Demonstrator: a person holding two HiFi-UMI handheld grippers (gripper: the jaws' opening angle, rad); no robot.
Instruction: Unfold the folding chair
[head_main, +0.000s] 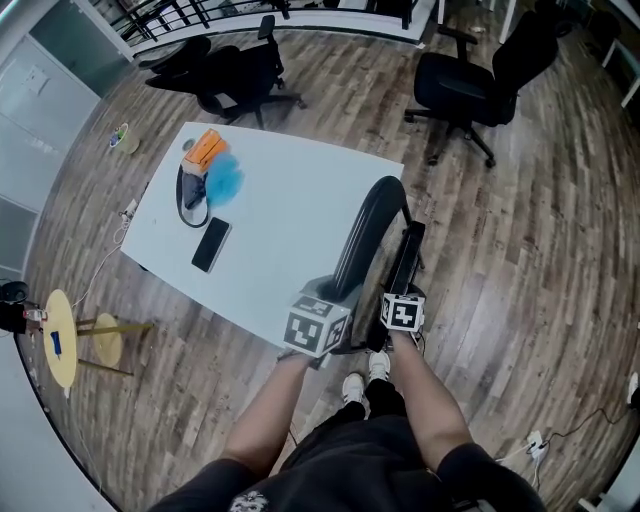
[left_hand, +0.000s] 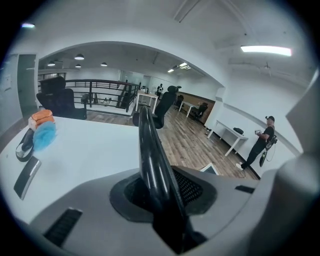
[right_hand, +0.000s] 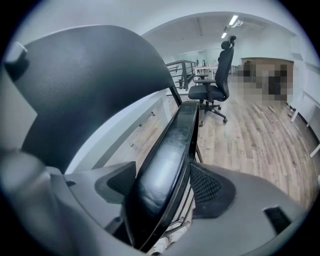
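Note:
The black folding chair stands folded between the white table and my legs. Its curved backrest (head_main: 368, 225) is the left part and its flat seat (head_main: 403, 262) the right part. My left gripper (head_main: 340, 292) sits at the backrest's near end. In the left gripper view the thin backrest edge (left_hand: 150, 150) runs between the jaws of the left gripper (left_hand: 160, 192), and both pads press on it. My right gripper (head_main: 398, 287) straddles the seat. In the right gripper view the padded seat edge (right_hand: 172, 150) lies between the wide jaws of the right gripper (right_hand: 162, 187), with a gap at the right pad (right_hand: 210, 187).
The white table (head_main: 290, 200) just left of the chair carries a black phone (head_main: 211, 244) and a blue and orange bundle (head_main: 212, 168). Black office chairs (head_main: 470, 85) (head_main: 235, 70) stand beyond it. A small yellow stool (head_main: 62, 338) is at far left. A person (left_hand: 260, 145) stands far off.

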